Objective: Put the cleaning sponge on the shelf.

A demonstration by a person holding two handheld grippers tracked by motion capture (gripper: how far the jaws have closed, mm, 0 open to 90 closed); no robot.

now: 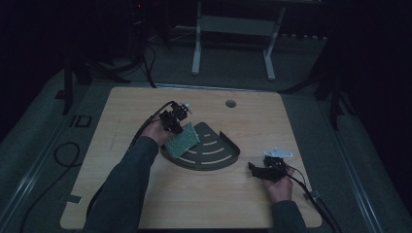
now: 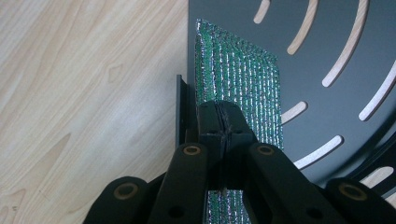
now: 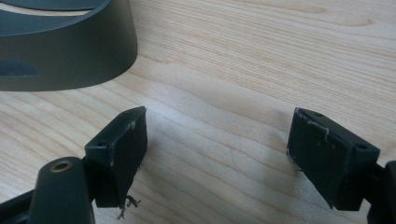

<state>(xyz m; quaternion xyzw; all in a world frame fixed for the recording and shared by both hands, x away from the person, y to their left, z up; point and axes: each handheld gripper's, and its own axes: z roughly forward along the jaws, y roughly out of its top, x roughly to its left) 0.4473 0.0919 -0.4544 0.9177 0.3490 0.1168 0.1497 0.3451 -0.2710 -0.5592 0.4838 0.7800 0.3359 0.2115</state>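
Observation:
A green glittery scouring pad (image 1: pixel 183 140) hangs tilted over the left corner of a dark quarter-round shelf tray (image 1: pixel 226 159) with curved slots. My left gripper (image 1: pixel 174 124) is shut on the pad's upper edge. In the left gripper view the jaws meet at the left gripper's (image 2: pixel 223 125) tip with the thin pad (image 2: pixel 243 79) pinched between them, above the tray (image 2: pixel 317 56). My right gripper (image 1: pixel 254 169) rests on the table to the right of the tray, held by a hand. In the right gripper view the right gripper (image 3: pixel 217 149) stands open over bare wood, beside the tray's curved wall (image 3: pixel 70 51).
The light wooden table (image 1: pixel 145 204) has a round cable hole (image 1: pixel 231 103) near its far edge. Cables trail from both grippers across the table. A white frame stand (image 1: pixel 233 29) is on the floor beyond the table.

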